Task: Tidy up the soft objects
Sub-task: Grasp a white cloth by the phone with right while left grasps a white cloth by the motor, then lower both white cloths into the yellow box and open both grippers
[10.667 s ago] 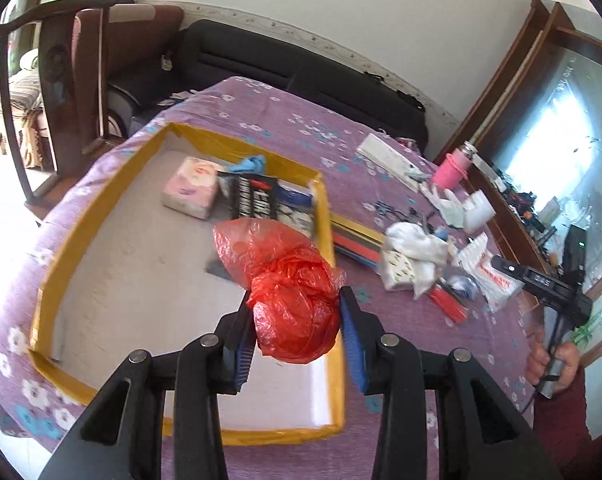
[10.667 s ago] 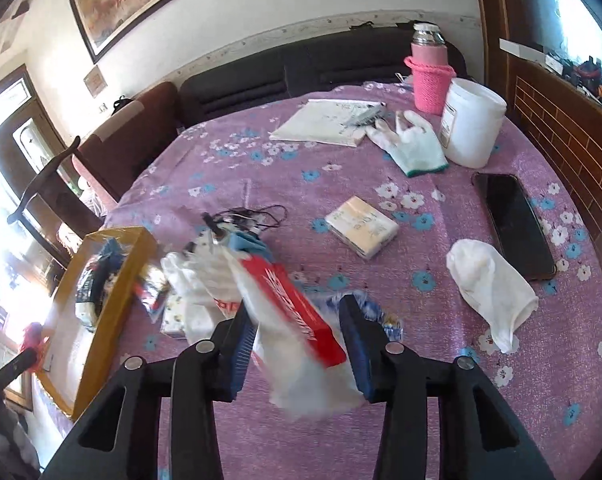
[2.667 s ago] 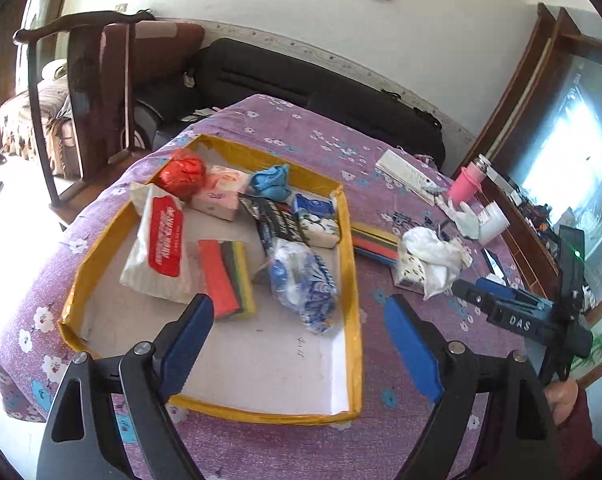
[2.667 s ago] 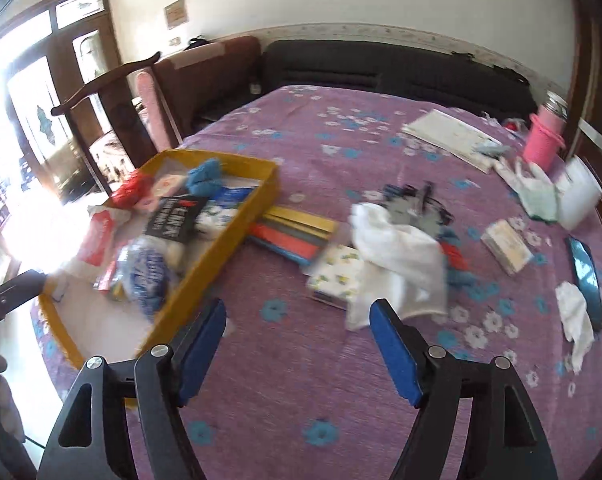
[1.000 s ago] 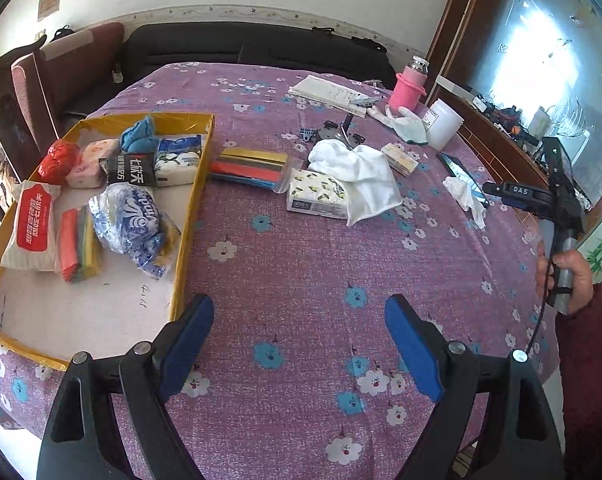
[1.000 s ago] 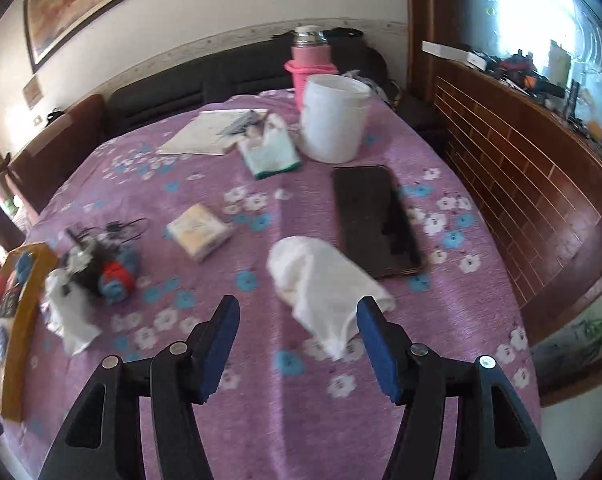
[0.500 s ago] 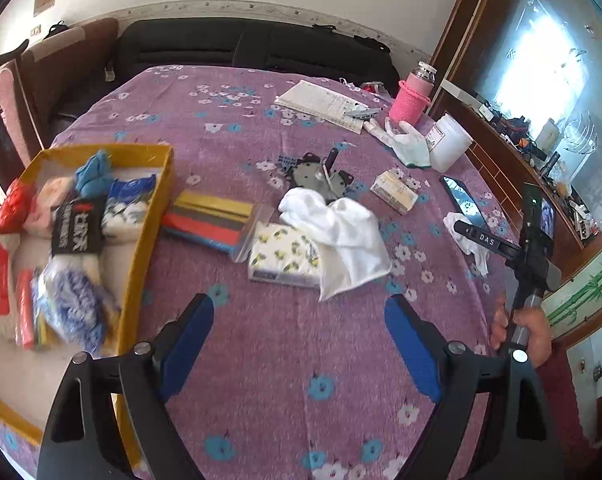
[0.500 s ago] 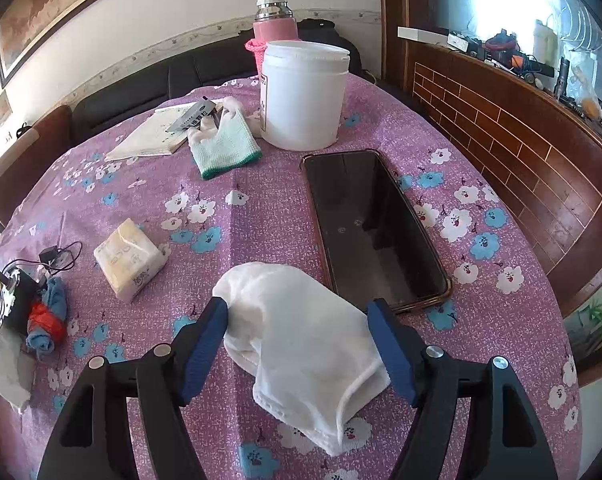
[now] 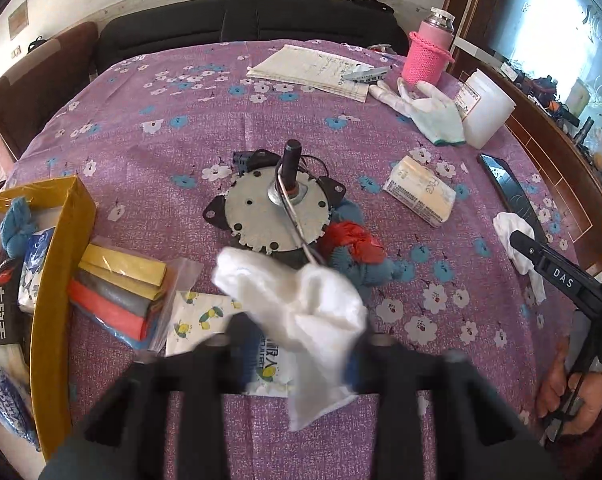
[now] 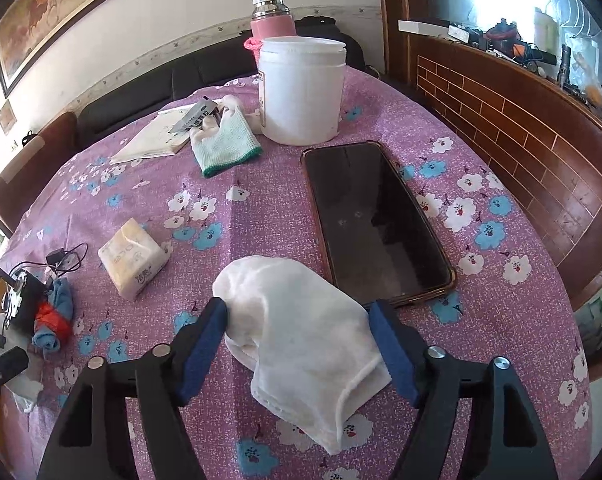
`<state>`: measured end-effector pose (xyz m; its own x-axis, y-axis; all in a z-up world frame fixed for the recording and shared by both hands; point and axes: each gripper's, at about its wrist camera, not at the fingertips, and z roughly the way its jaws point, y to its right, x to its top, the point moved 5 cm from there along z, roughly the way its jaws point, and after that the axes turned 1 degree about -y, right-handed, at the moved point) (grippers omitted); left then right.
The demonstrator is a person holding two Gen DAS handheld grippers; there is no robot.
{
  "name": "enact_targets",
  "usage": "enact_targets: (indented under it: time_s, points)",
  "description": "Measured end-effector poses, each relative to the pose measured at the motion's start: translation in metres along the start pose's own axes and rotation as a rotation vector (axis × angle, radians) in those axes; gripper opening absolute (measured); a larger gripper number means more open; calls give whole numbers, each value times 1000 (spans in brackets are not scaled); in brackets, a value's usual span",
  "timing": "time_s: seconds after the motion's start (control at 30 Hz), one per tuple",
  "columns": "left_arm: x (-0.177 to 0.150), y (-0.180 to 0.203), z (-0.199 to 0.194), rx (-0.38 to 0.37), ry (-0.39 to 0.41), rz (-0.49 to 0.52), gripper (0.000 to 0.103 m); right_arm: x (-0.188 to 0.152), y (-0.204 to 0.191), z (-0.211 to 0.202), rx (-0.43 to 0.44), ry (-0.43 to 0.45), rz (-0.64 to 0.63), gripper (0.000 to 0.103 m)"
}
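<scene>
My left gripper (image 9: 297, 336), blurred by motion, is shut on a crumpled white cloth (image 9: 293, 296) that lies over a lemon-print tissue pack (image 9: 197, 320). The yellow-rimmed box (image 9: 57, 248) with several soft things in it stands at the left. In the right wrist view a white sock (image 10: 293, 304) lies on the purple flowered cloth between the blue pads of my right gripper (image 10: 299, 326). Its jaws are closing, the pads at the sock's two sides without squeezing it. That gripper and the sock (image 9: 513, 228) also show at the right of the left wrist view.
A metal motor (image 9: 277, 212) with a blue and red rag (image 9: 353, 248) sits mid-table. A bag of coloured cloths (image 9: 117, 288) lies by the box. A phone (image 10: 373, 224), white jar (image 10: 301, 92), glove (image 10: 225, 144) and tissue pack (image 10: 133, 260) lie beyond the sock.
My left gripper moved across the table from near the box to the white cloth and shut on it. My right gripper's jaws narrowed around the sock.
</scene>
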<state>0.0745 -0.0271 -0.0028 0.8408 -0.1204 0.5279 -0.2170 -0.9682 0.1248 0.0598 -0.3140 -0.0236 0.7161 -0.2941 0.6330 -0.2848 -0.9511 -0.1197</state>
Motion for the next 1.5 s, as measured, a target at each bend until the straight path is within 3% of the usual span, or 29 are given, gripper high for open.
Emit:
enact_targets:
  time_s: [0.07, 0.1, 0.13, 0.17, 0.3, 0.43, 0.57, 0.67, 0.87, 1.13, 1.17, 1.27, 1.4, 1.5]
  points:
    - [-2, -2, -8, -24, 26, -7, 16, -1, 0, -3, -23, 12, -13, 38]
    - [-3, -2, -14, -26, 41, -4, 16, -2, 0, -4, -27, 16, -17, 34]
    - [-4, -3, -20, -38, 54, -8, 15, -2, -1, -6, -7, 21, -18, 20]
    - [-6, -6, -29, -54, 71, -19, 15, -2, -3, -7, 6, 26, -17, 15]
    - [-15, -22, -72, -131, 142, -76, 15, -4, -7, -15, 5, 56, -33, 13]
    - [-34, -62, -123, -162, 218, -140, 15, -4, -8, -18, 54, 61, -18, 13]
    - [-61, -120, -166, -117, 275, -225, 15, -3, -10, -28, 159, 39, 26, 13]
    - [-83, -173, -190, -30, 304, -291, 15, -9, -20, -47, 227, 23, 39, 13]
    - [-123, -258, -198, 82, 280, -434, 16, -25, -73, -86, 360, -16, -24, 13]
    - [-148, -308, -158, 150, 177, -507, 18, -56, -190, -132, 525, -71, -209, 13]
    - [-147, -312, -154, 158, 173, -513, 23, -62, -205, -136, 544, -83, -232, 13]
    - [-146, -326, -150, 184, 174, -524, 55, -81, -252, -146, 590, -118, -307, 14]
    - [-143, -327, -162, 138, 228, -543, 58, -112, -314, -152, 639, -178, -407, 14]
    - [-148, -319, -182, 105, 289, -543, 67, -136, -357, -153, 665, -218, -479, 14]
